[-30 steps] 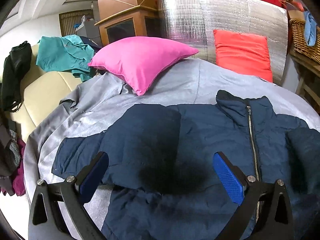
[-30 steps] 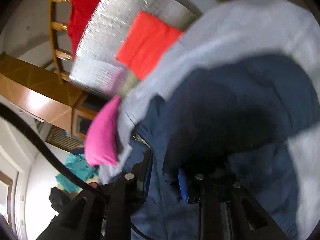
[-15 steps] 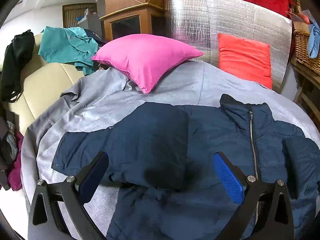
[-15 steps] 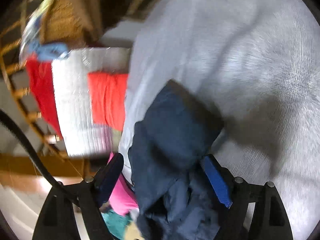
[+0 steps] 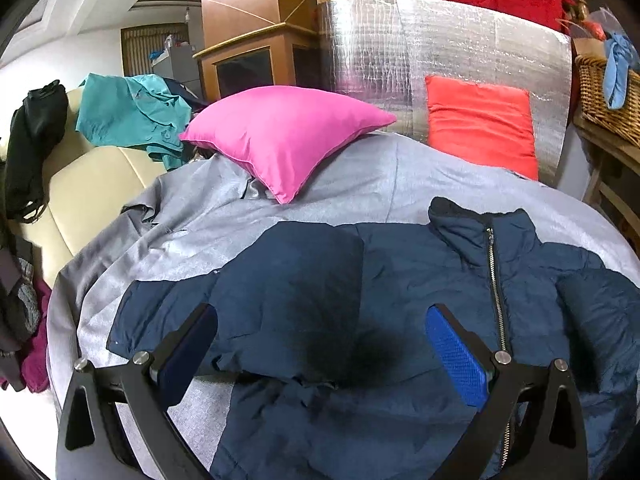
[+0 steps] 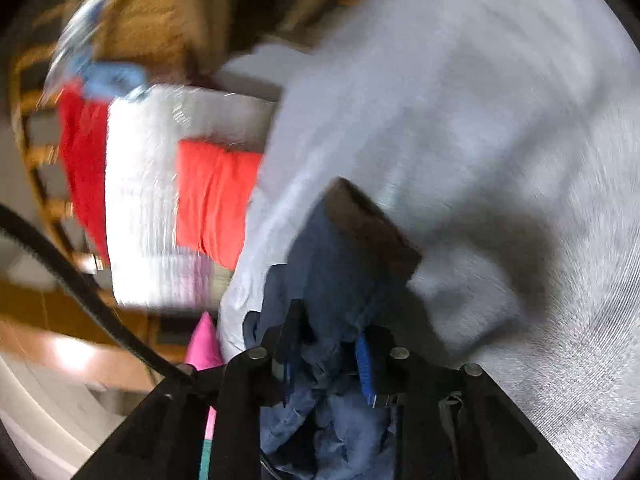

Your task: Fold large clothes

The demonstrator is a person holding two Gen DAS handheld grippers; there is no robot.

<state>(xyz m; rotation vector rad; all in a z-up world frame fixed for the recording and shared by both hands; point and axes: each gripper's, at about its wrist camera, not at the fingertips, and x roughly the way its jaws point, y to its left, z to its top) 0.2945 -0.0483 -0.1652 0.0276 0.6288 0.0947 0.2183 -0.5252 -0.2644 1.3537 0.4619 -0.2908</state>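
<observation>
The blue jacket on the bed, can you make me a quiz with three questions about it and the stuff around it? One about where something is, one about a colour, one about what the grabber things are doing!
1. Where does the pink pillow lie?
A. On the grey sheet, beyond the jacket
B. In the wicker basket
C. On top of the jacket

2. What colour is the jacket?
A. Green
B. Navy blue
C. Yellow

3. What is the left gripper doing?
A. Squeezing the pink pillow
B. Holding the zip
C. Hanging open above the jacket, holding nothing

Answers:
1 A: the pillow rests on the sheet past the jacket's collar.
2 B: the whole jacket is dark blue.
3 C: its blue pads stand wide apart with nothing pinched; it is the right gripper whose jaws are closing on bunched jacket cloth.
</observation>
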